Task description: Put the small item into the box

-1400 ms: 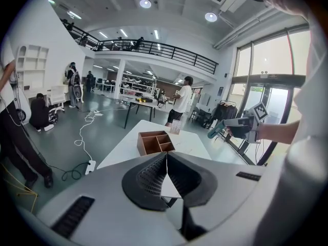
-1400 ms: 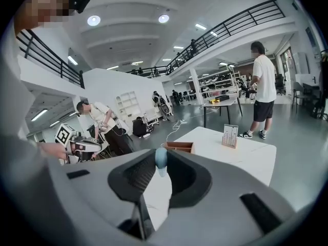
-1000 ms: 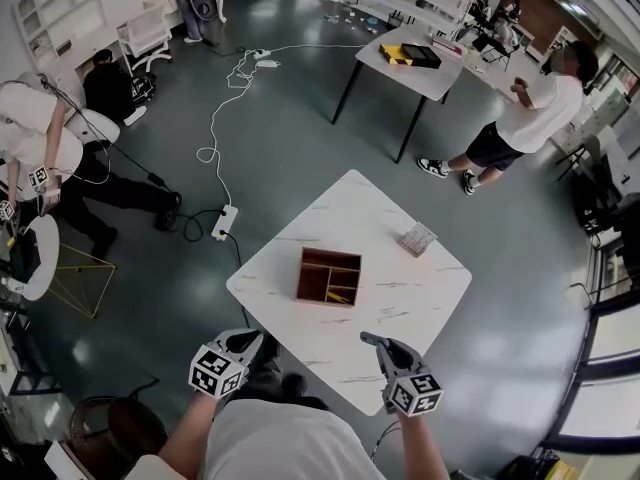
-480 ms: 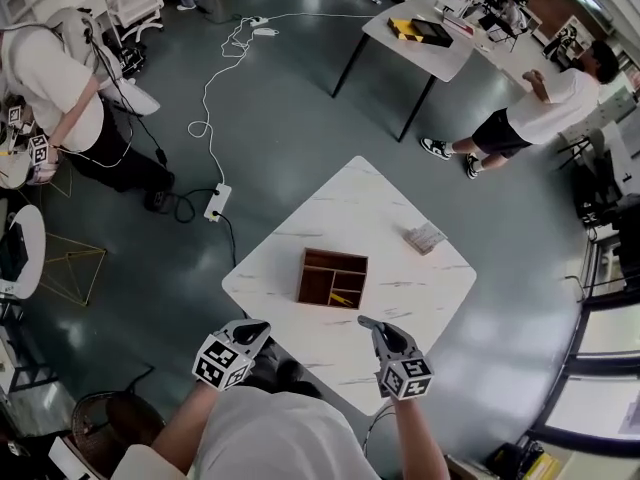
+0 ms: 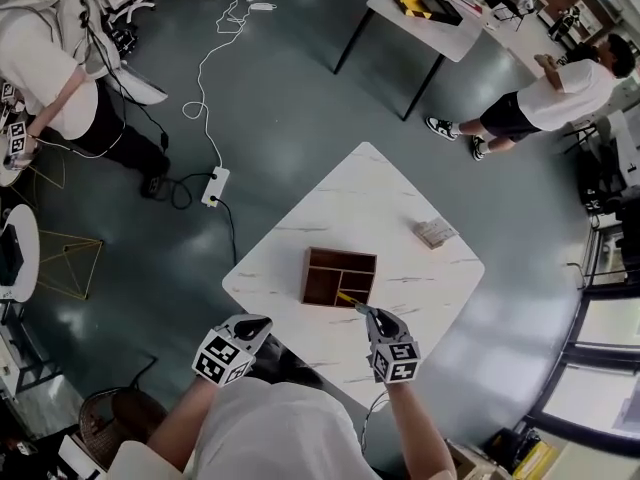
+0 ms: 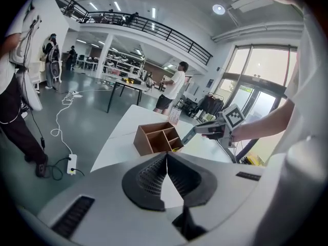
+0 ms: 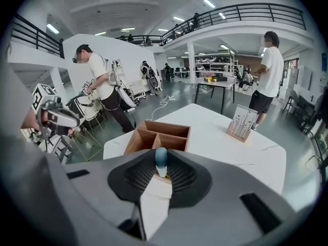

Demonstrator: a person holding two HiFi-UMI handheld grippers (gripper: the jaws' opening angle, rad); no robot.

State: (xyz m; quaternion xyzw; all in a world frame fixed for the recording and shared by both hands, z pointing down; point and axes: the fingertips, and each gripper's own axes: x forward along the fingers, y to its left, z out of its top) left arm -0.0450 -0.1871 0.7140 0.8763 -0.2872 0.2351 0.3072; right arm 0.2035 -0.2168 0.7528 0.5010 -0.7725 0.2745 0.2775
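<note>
A brown wooden box [image 5: 340, 276] with several compartments stands on the white marble table [image 5: 400, 193]. My right gripper [image 5: 363, 311] reaches to the box's near right corner. In the right gripper view it [image 7: 161, 164] is shut on a small item [image 7: 161, 157] with a rounded blue-grey top and a white body, held just before the box [image 7: 159, 136]. My left gripper [image 5: 252, 327] hangs over the table's near left edge, away from the box. Its jaws [image 6: 166, 157] meet with nothing between them. Something yellow [image 5: 346, 297] lies in the box's near compartment.
A small card stand [image 5: 435, 232] sits on the table's far right part. A power strip [image 5: 214, 186] and cables lie on the floor to the left. A person [image 5: 540, 93] stands by another table [image 5: 430, 13] behind, and another person [image 5: 55, 78] bends at the far left.
My right gripper has moved forward from the table's near edge up to the box's near right corner. The left gripper has hardly moved. The head view has shifted slightly.
</note>
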